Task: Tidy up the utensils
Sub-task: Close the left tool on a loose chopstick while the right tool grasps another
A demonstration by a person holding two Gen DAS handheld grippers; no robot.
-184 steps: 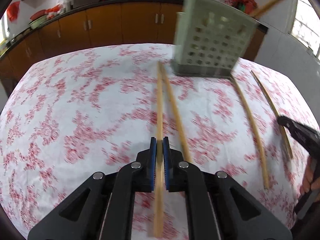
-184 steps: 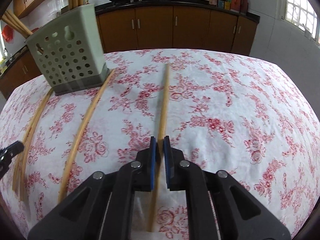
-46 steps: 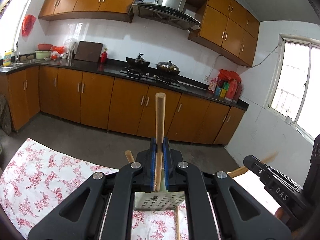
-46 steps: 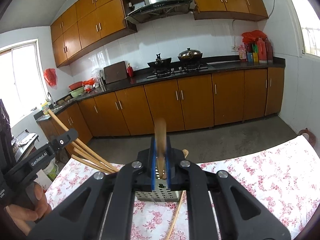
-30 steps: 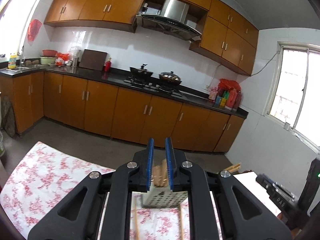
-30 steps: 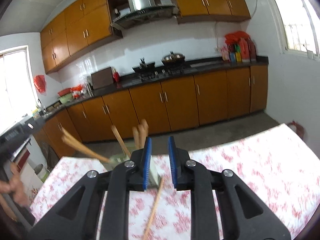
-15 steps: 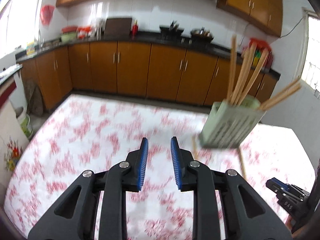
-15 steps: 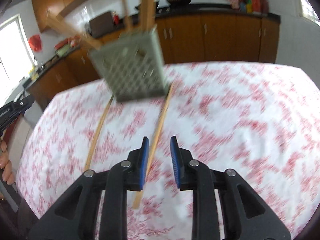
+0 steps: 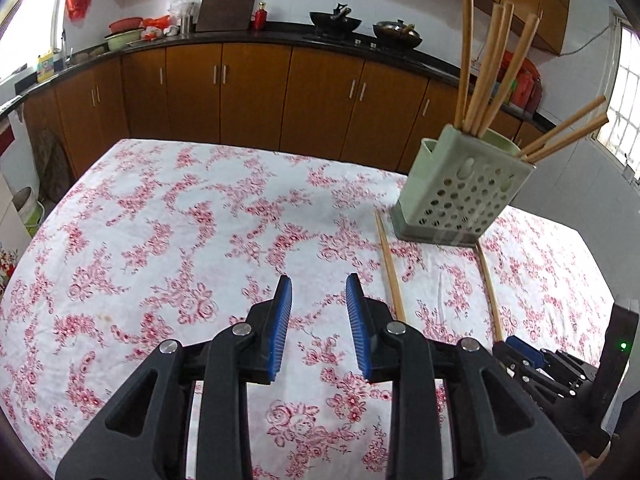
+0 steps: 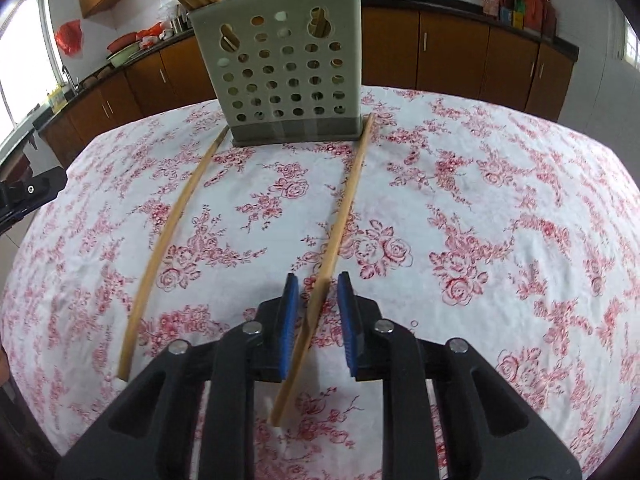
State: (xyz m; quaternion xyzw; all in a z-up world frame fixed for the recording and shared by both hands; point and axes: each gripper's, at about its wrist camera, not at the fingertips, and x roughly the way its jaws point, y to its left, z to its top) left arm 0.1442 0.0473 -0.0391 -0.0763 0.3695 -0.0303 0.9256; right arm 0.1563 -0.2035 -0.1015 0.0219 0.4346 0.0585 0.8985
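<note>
A pale green perforated utensil holder [image 9: 460,196] [image 10: 288,76] stands on the floral tablecloth with several wooden chopsticks [image 9: 486,68] upright in it. Two chopsticks lie on the cloth running from its base: one [image 10: 340,220] [image 9: 488,288] passes between the open jaws of my right gripper [image 10: 318,292], the other [image 10: 172,236] [image 9: 390,268] lies to its left. My left gripper [image 9: 318,292] is open and empty above the cloth, just left of a lying chopstick. The right gripper also shows in the left wrist view [image 9: 532,360] at lower right.
The table [image 9: 160,240] is covered by a white cloth with red roses; its edges fall away on all sides. Wooden kitchen cabinets [image 9: 248,96] and a counter with woks stand behind. The left gripper's body shows at the left edge of the right wrist view [image 10: 28,196].
Both grippers let go of their chopsticks into the holder, opened and came down toward the table. The right one now straddles a lying chopstick; the left has opened wider.
</note>
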